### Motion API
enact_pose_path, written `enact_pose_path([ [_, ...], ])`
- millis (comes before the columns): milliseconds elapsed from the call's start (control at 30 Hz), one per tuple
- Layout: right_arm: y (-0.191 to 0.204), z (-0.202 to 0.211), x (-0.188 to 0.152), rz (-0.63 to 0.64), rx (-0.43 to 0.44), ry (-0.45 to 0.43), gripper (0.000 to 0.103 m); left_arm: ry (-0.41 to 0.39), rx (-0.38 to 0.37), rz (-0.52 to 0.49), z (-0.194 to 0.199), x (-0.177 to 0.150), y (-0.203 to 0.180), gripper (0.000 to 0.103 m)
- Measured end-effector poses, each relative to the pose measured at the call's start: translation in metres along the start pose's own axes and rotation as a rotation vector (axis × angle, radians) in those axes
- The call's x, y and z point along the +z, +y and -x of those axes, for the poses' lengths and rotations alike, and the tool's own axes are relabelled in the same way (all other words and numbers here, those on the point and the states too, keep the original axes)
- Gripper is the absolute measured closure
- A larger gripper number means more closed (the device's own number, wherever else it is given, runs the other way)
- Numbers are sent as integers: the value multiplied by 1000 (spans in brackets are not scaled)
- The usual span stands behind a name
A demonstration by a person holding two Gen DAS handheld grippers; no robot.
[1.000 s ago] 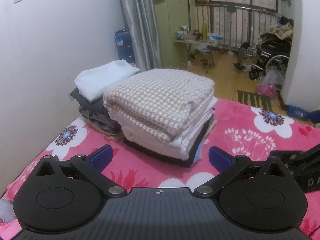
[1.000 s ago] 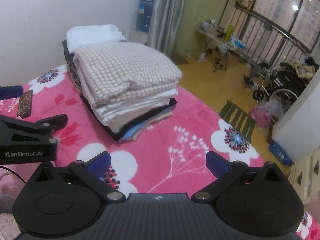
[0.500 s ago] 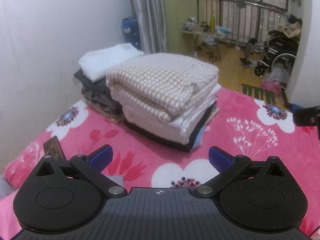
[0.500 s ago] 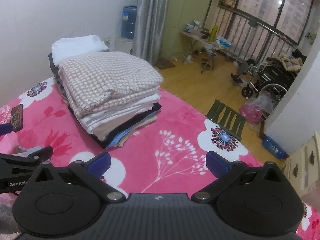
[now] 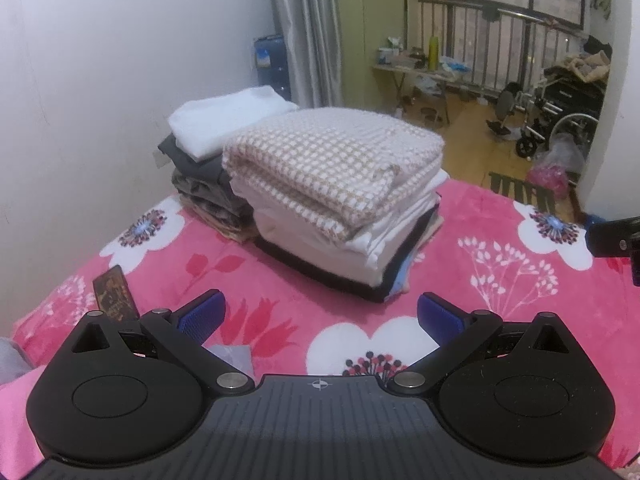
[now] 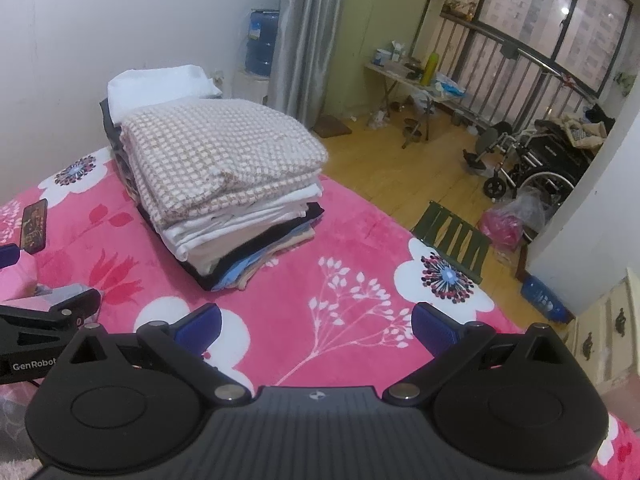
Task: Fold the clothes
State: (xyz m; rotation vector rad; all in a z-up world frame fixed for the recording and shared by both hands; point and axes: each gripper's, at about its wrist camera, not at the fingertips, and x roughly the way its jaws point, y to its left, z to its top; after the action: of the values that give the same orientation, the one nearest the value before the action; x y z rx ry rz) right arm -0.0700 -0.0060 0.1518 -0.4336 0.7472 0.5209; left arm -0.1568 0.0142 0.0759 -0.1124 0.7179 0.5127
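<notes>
A tall stack of folded clothes [image 5: 340, 200] topped by a beige checked cloth [image 6: 216, 152] rests on the pink flowered blanket [image 5: 500, 272]. Behind it stands a second pile with a white folded cloth [image 5: 228, 120] on grey garments. My left gripper [image 5: 320, 316] hovers open over the blanket, short of the stack, with nothing between its blue pads [image 5: 202, 314]. My right gripper [image 6: 316, 322] is open too and empty, to the right of the stack. A pale grey cloth [image 5: 234, 356] peeks out below the left gripper.
A dark phone [image 5: 114, 294] lies on the blanket at the left. The white wall [image 5: 100, 80] runs along the left side. Beyond the bed edge are a wooden floor, a small stool [image 6: 452, 236], a wheelchair [image 6: 532, 164] and a cluttered folding table [image 6: 416, 80].
Both grippers have drawn back and risen from the stack, which now looks smaller. The phone and the grey cloth have come into the left wrist view. Both stay open.
</notes>
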Motion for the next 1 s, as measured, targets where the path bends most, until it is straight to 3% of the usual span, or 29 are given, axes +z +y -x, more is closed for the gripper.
enact_pose_path([
  [1000,5,4,1,4,19,-17,0,-14,13,-15,4,1,-3,0],
])
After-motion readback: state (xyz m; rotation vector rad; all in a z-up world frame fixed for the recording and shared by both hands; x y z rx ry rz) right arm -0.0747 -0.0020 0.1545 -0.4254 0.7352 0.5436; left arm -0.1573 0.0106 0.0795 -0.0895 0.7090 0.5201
